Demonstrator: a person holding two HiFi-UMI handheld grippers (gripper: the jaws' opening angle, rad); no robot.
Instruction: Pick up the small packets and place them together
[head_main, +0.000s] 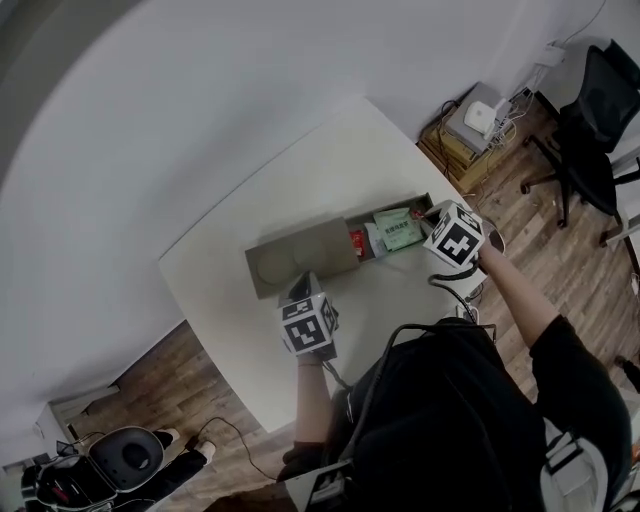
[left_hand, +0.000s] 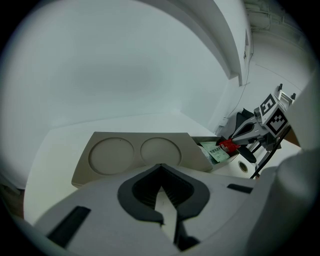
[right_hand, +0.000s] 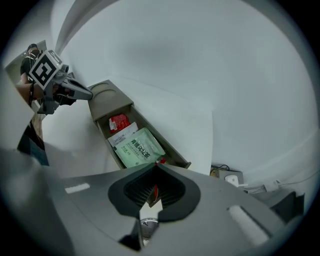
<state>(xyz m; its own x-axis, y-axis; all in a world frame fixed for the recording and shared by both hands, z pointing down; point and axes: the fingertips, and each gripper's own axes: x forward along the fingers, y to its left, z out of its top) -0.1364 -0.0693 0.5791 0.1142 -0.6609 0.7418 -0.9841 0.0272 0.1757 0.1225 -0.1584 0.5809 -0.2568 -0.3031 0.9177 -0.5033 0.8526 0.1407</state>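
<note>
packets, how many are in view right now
4: a red packet, a white packet and a green packet lie in the tray's open compartment; a second red packet is pinched in the right hand-held gripper. Others may hide underneath.

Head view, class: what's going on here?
A person works two handheld grippers at a white table. The right gripper is shut on a small red packet over the open end of a tray holding green packets and a second red packet. The left gripper, shut and empty, sits by the tray's covered end.
</note>
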